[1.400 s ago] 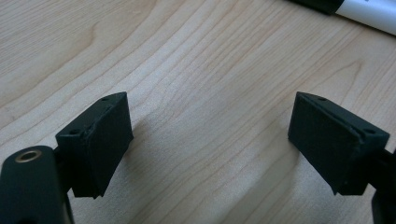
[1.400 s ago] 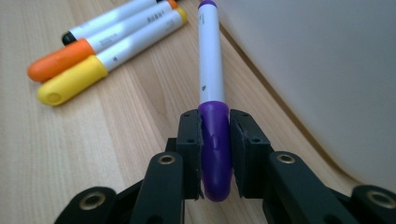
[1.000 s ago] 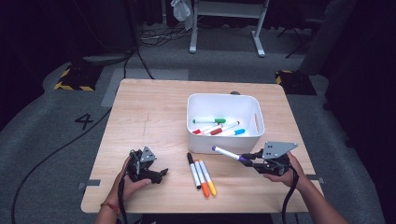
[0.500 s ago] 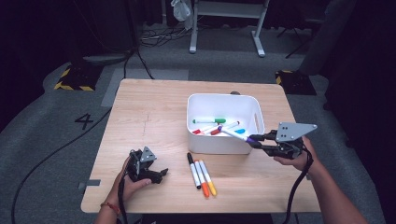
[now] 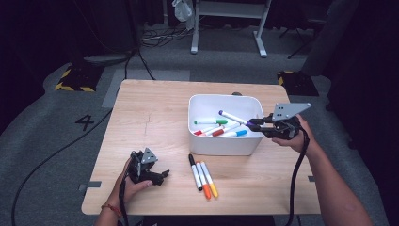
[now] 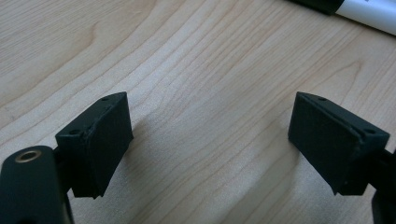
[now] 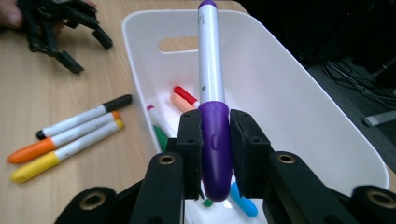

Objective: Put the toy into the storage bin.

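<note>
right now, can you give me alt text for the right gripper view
The right tool is shut on the purple cap of a purple marker, holding it over a white bin that has other markers in it. Black, orange and yellow markers lie on the wooden table at left.

- One white bin (image 5: 221, 143) on the table, and it's the lone container out there.
- Three markers lined up on the wood beside it: black (image 5: 195, 171), orange (image 5: 203, 175), yellow (image 5: 211, 181).
- Four markers (image 5: 211, 121) countable lying inside the bin from the high view (green, two reddish, blue; any others are too small to tell).
- One purple marker (image 7: 212, 93) up in the air, clamped at its cap.
- Two grippers in play, left gripper (image 5: 162, 175) and right gripper (image 5: 253, 124).
</note>
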`<state>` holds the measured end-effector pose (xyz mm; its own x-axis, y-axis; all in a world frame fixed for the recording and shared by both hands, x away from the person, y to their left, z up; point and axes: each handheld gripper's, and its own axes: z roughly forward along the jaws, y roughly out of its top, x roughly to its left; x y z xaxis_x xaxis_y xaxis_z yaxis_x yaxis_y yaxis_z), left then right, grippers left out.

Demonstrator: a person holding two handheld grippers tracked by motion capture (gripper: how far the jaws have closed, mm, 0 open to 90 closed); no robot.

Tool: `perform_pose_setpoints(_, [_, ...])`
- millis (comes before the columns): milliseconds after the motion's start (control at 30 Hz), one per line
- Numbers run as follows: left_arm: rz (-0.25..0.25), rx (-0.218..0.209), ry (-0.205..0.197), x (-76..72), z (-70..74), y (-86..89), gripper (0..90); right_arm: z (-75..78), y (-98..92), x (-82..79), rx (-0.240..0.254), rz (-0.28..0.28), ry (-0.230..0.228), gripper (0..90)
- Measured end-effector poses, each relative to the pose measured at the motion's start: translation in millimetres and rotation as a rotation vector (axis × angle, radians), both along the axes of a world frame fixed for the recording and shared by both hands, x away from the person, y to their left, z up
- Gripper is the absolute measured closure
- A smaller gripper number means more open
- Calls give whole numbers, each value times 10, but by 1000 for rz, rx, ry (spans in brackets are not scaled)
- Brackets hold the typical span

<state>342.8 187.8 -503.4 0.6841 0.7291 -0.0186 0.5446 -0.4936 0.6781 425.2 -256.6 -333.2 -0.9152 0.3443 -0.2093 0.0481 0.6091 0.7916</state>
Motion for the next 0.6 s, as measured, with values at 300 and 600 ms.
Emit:
perform_pose_setpoints(300, [0, 1, 0, 0, 0, 0, 137, -102, 82, 315, -35, -5, 68, 753])
perform_pose_setpoints(600, [0, 0, 0, 0, 0, 0, 137, -250, 285, 445, -164, 50, 136, 752])
